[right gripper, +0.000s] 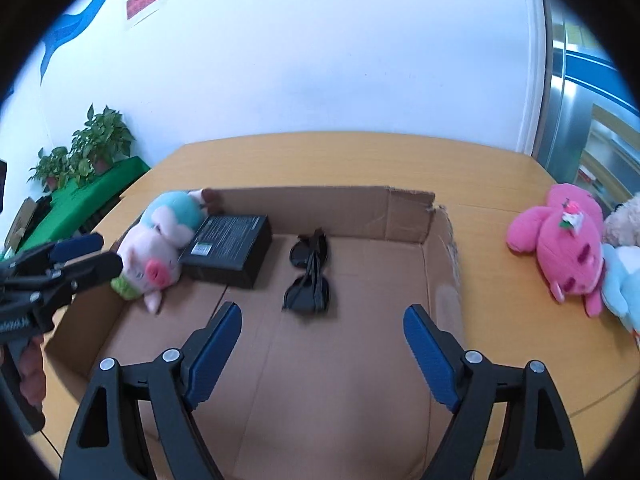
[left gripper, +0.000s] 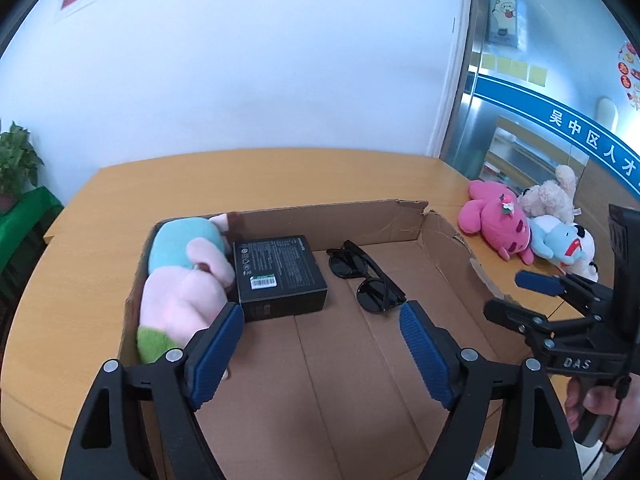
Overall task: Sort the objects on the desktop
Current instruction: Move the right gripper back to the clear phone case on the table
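Note:
A shallow cardboard box [left gripper: 360, 216] [right gripper: 320, 204] lies on the wooden table. In it lie a pink pig plush [left gripper: 180, 280] [right gripper: 156, 252] at the left, a black box [left gripper: 280, 276] [right gripper: 228, 248] beside it, and black sunglasses [left gripper: 364, 276] [right gripper: 310, 276] in the middle. My left gripper [left gripper: 322, 316] is open and empty above the box floor, near the pig. My right gripper [right gripper: 322, 316] is open and empty over the box, in front of the sunglasses. It also shows in the left wrist view [left gripper: 516, 296].
A pink plush [left gripper: 496, 220] [right gripper: 564, 240], a beige plush [left gripper: 548, 196] and a light blue plush [left gripper: 560, 244] [right gripper: 624, 288] lie on the table [left gripper: 280, 172] right of the box. Potted plants [right gripper: 80, 152] stand on a green stand at the far left. A white wall is behind.

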